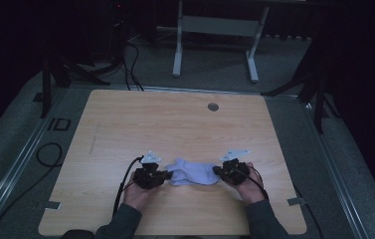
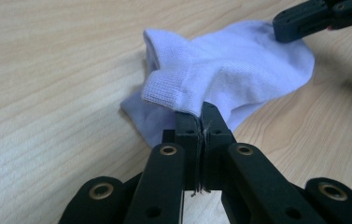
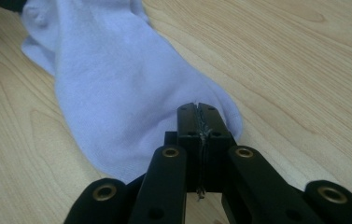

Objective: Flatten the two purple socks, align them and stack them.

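A: The wooden table (image 1: 125, 124) is the biggest thing here, and the pale sock (image 1: 193, 172) lies on it toward six o'clock, near the person's edge. How will the sock handle?

B: Light, soft and limp, probably. It will likely sag wherever it isn't held, so the two ends are the sensible places to take it.

A: And that is where it is taken?

B: Yes. The left hand-held gripper (image 2: 200, 108), at the sock's nine o'clock, has its jaws clamped together on the ribbed cuff (image 2: 166, 88). The right hand-held gripper (image 3: 197, 108), at three o'clock, is pinched tight on the toe end (image 3: 225, 114).

A: Anything in the way?

B: Little. A small round grommet (image 1: 213, 106) sits toward twelve o'clock, well apart. Each gripper's cable (image 1: 123, 181) trails back toward the person.
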`<action>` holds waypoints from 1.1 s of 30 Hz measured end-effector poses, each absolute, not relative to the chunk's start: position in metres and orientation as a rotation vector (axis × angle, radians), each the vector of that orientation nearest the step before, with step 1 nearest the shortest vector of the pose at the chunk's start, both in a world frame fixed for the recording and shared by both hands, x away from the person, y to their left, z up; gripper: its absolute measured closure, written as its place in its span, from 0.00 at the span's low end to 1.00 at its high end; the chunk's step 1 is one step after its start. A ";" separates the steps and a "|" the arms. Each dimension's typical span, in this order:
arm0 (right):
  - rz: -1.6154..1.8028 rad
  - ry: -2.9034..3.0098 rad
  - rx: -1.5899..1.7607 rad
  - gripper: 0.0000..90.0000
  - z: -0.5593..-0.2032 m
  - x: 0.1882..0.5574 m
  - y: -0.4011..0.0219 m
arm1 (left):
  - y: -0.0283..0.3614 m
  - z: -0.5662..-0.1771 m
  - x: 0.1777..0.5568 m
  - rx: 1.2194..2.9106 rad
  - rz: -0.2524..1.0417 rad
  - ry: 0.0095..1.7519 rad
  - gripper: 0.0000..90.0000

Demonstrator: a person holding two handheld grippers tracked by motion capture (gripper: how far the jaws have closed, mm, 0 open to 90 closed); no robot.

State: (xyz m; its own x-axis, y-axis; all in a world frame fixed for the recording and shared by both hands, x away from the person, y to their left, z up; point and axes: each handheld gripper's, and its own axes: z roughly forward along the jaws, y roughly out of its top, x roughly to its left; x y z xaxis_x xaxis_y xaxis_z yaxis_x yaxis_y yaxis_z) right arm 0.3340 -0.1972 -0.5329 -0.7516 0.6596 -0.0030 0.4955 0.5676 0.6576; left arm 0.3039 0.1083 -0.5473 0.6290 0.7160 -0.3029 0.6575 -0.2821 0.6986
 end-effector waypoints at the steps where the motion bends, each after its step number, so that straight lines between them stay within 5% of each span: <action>1: 0.953 2.550 0.965 0.99 -0.534 0.334 -0.197 | 0.109 -0.548 0.304 2.013 0.084 1.083 0.98; 7: 0.941 2.551 0.983 0.99 -0.538 0.336 -0.199 | 0.110 -0.551 0.304 2.059 0.113 1.109 0.95; 13: 0.928 2.549 0.993 0.99 -0.541 0.336 -0.199 | 0.116 -0.539 0.300 1.999 0.230 1.075 0.73; 21: 0.917 2.565 0.985 0.98 -0.544 0.336 -0.195 | 0.083 -0.537 0.292 2.058 0.353 0.878 0.79; 33: 0.901 2.559 0.983 0.98 -0.548 0.335 -0.196 | 0.080 -0.557 0.302 2.168 0.350 1.026 0.79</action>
State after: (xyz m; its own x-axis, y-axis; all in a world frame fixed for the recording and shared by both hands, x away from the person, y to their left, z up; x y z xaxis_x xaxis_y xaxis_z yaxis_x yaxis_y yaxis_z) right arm 0.3352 -0.1958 -0.5483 -0.7391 0.6734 -0.0158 0.5151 0.5801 0.6310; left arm 0.3022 0.0799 -0.5571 0.6494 0.7587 -0.0522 0.5688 -0.4390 0.6956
